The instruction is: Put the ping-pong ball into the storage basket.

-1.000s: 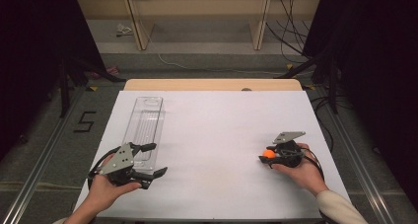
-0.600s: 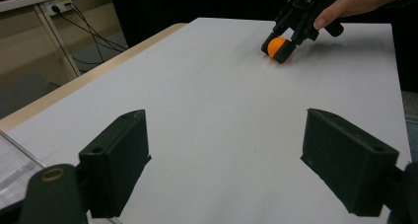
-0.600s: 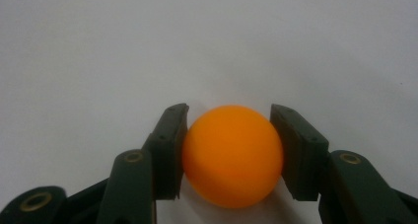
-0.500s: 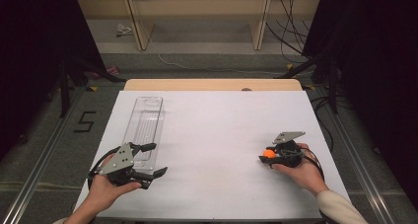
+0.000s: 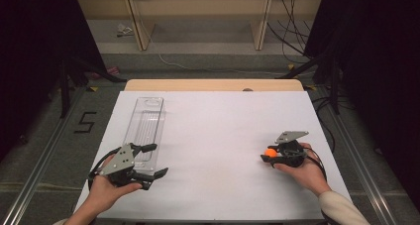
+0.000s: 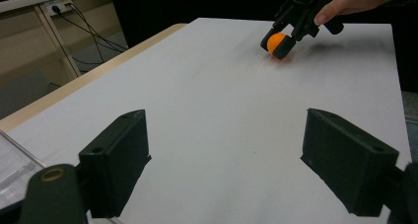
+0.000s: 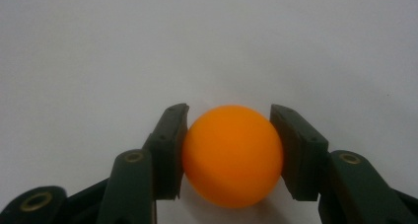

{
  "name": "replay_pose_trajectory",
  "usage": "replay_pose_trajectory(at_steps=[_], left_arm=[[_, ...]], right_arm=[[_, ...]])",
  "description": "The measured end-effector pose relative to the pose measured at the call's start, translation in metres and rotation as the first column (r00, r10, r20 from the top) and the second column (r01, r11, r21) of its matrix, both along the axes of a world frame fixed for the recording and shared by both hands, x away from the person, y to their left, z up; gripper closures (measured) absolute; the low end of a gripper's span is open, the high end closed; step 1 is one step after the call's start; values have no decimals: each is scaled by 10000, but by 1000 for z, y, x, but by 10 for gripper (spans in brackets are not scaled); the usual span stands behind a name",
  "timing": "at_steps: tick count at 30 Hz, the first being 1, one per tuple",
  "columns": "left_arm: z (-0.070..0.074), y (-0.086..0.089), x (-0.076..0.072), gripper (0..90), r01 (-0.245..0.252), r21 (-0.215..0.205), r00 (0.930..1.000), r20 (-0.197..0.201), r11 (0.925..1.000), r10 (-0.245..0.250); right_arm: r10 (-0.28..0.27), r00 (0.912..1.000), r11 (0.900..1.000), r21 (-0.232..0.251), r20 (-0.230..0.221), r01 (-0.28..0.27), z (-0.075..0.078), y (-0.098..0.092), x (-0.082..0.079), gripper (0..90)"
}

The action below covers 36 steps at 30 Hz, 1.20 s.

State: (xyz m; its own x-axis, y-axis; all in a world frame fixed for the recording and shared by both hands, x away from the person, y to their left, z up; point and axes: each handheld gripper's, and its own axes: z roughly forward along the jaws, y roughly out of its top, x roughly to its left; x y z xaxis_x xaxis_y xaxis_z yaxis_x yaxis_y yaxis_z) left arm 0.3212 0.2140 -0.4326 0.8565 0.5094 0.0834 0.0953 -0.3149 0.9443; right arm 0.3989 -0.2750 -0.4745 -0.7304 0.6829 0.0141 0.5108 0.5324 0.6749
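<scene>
Left hand: at the near left corner of the table, wrapped around the body of its gripper.
Left gripper: low over the white sheet, jaws spread wide with nothing between them; in the left gripper view the two black pads stand far apart over bare white surface.
Right hand: at the near right side of the table, a pale sleeve running off toward the bottom edge.
Right gripper: pointing toward the middle of the table, jaws clamped on the ball; in the right gripper view both pads press flat against the ball's two sides.
Ball: orange, round and smooth, held between the right gripper's jaws at or just above the white sheet on the right side of the table, well apart from the tray; whether it rests on the sheet I cannot tell. In the left gripper view it shows far off, with a faint orange glow on the sheet under it.
Tray: clear plastic, long and narrow, lying flat on the left side of the table; its near end sits just beside the left gripper and it runs away toward the far edge.
Table: covered by a white sheet, with a strip of pale wood along the far edge.
Beyond the table: a grey floor with loose cables and a pale wooden frame.
</scene>
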Motion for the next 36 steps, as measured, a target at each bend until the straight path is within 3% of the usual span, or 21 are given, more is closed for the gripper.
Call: replay_pose_trajectory(at_steps=[36], left_arm=[[0,0,0,177,-5,17,10000,-4,10000,5]], right_arm=[[-46,9958,9981,623,917,-11,26,7,7,514]])
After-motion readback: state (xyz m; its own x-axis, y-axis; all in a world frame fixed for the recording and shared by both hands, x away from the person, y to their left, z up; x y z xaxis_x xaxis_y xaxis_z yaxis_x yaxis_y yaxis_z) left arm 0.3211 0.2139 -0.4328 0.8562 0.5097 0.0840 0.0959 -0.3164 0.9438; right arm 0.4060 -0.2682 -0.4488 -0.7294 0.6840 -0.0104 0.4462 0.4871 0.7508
